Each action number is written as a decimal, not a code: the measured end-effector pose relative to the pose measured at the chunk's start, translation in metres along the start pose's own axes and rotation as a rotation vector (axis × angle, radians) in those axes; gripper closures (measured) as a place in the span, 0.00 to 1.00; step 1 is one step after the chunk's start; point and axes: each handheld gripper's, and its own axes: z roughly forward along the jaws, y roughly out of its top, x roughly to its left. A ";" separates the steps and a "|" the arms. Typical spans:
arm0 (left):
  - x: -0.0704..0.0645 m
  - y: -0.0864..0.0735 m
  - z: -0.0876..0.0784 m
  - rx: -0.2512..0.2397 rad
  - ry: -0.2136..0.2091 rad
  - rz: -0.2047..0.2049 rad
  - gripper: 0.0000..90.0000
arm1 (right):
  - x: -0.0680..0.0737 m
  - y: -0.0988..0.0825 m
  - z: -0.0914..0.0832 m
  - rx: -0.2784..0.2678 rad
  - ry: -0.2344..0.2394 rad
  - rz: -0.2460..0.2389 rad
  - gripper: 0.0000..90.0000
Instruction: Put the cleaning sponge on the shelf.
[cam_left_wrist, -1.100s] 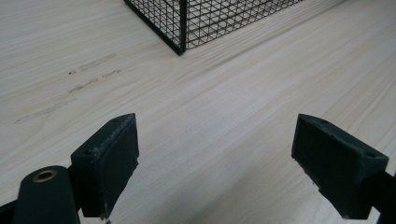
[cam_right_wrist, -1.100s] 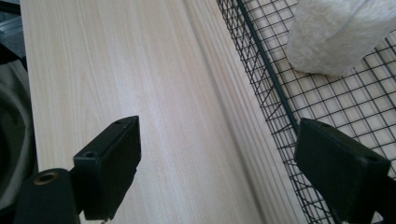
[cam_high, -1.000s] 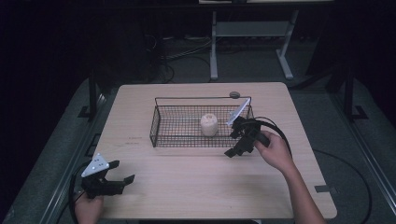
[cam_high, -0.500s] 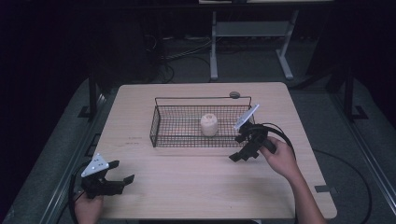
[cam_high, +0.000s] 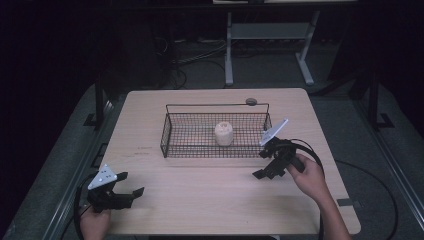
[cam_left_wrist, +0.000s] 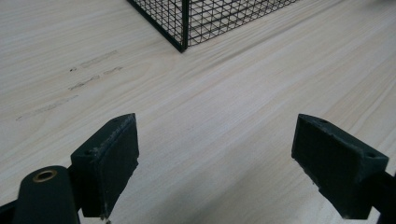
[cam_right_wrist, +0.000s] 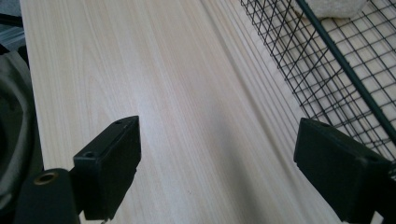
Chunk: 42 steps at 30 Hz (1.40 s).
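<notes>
A black wire basket (cam_high: 216, 135) stands in the middle of the light wooden table (cam_high: 200, 200). Inside it, right of centre, a cream, rounded object (cam_high: 223, 133) stands upright. My right gripper (cam_high: 261, 165) hovers open just outside the basket's front right corner, jaws pointing left along the table. In the right gripper view its jaws (cam_right_wrist: 217, 170) are spread wide over bare wood, with the basket (cam_right_wrist: 327, 65) on the right and the cream object (cam_right_wrist: 332, 6) at the top edge. My left gripper (cam_high: 131, 183) rests open at the front left; the basket corner (cam_left_wrist: 184, 25) lies ahead of it.
A small dark round disc (cam_high: 251, 101) lies on the table just behind the basket's back right corner. Cables trail from both grippers. Beyond the table stand a white metal frame (cam_high: 270, 45) and floor cables. Bare wood stretches between the two grippers.
My right gripper has drawn back from the basket's right end toward the person and dropped lower, still open. The left gripper and the cream object have not moved.
</notes>
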 end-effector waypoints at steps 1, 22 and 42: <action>0.000 0.000 0.000 -0.001 0.001 0.000 0.15 | 0.001 -0.002 0.000 0.002 -0.005 0.001 0.16; 0.000 0.000 0.000 0.003 0.001 0.001 0.15 | 0.014 -0.039 0.003 -0.015 -0.035 0.019 0.16; -0.001 0.000 0.001 0.006 0.002 0.001 0.15 | 0.026 -0.069 0.004 -0.037 -0.042 0.052 0.16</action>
